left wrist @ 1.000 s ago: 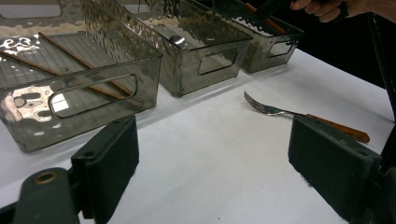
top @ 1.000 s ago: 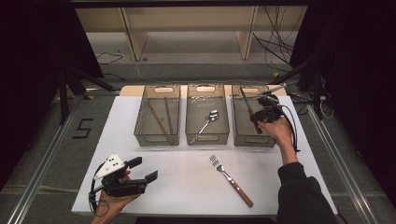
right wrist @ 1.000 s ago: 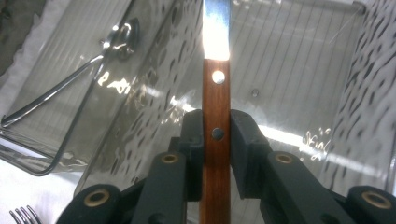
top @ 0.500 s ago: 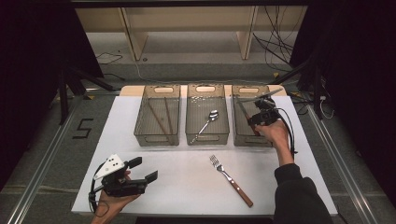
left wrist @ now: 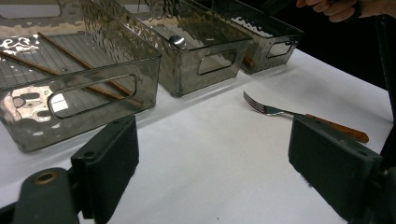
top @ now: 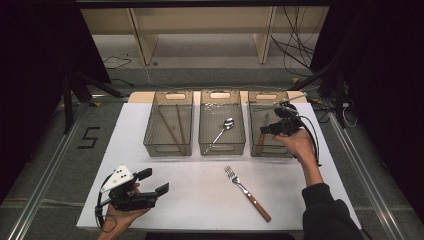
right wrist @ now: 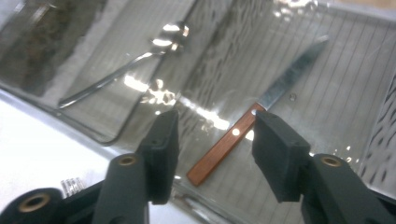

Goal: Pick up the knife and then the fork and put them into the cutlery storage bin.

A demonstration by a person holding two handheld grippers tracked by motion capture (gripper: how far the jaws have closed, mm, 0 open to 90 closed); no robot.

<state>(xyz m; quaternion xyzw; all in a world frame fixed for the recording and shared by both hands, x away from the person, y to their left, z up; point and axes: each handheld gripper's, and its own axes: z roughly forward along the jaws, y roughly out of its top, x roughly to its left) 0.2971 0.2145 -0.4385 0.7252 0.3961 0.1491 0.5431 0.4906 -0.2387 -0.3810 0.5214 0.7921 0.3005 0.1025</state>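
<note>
- In the high view, the knife (top: 262, 131) in the right-hand bin (top: 268, 150) is partly covered by the right gripper (top: 274, 126).
- The right gripper view cuts the knife's blade tip at the top edge.
- The left gripper view hides most of the spoon (left wrist: 177, 41) behind the rippled middle bin (left wrist: 205, 56) wall.

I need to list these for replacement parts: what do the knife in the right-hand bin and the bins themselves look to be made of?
The knife: bright blade, likely polished steel; the reddish-brown handle with pale rivets looks like varnished wood. The bins: smoky see-through walls with rippled glare and moulded handle slots, probably tinted hard plastic, though glass can't be ruled out.
</note>
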